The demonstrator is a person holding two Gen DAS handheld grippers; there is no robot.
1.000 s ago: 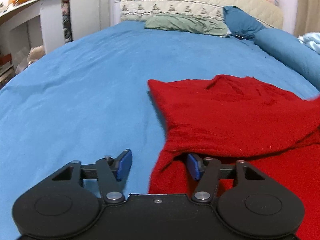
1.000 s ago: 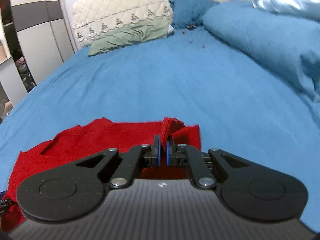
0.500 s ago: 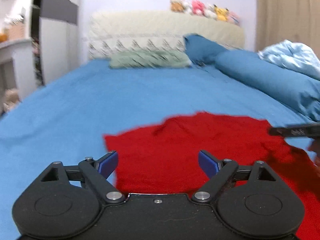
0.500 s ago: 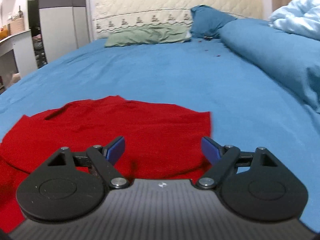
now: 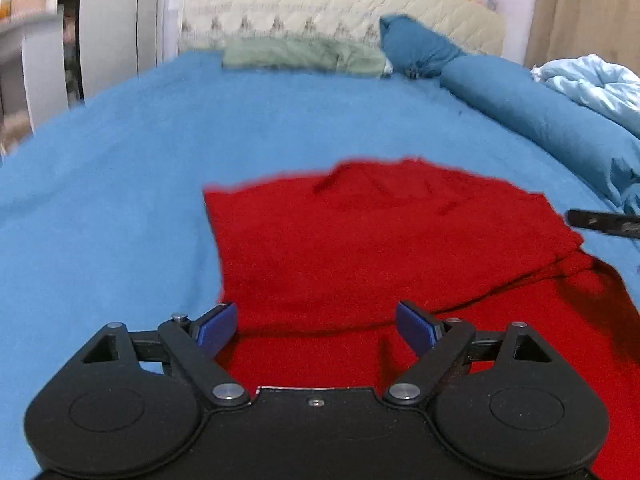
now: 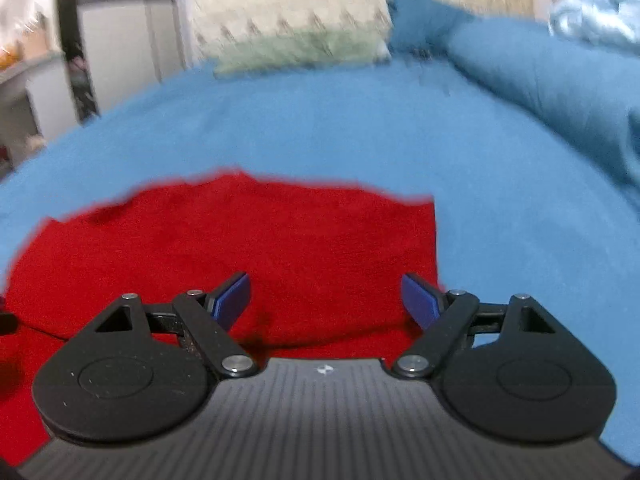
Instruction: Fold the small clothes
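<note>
A red knit garment (image 5: 380, 240) lies on the blue bed sheet (image 5: 120, 184), its far part folded over the near part with a fold edge running across. My left gripper (image 5: 316, 328) is open and empty above the garment's near left part. My right gripper (image 6: 326, 300) is open and empty above the garment (image 6: 248, 240) near its right edge. A dark bar, part of the right gripper (image 5: 600, 222), shows at the right edge of the left wrist view.
A green pillow (image 5: 300, 54) and a dark blue pillow (image 5: 416, 46) lie at the quilted headboard (image 5: 340, 4). A long blue bolster (image 5: 552, 120) and a pale blue duvet (image 5: 592, 84) lie along the right. A white wardrobe (image 5: 112, 24) stands left.
The right gripper was shut on the garment's edge a second ago; it let go and opened. The left gripper opened wider. Both pulled back, and the folded part now lies flat.
</note>
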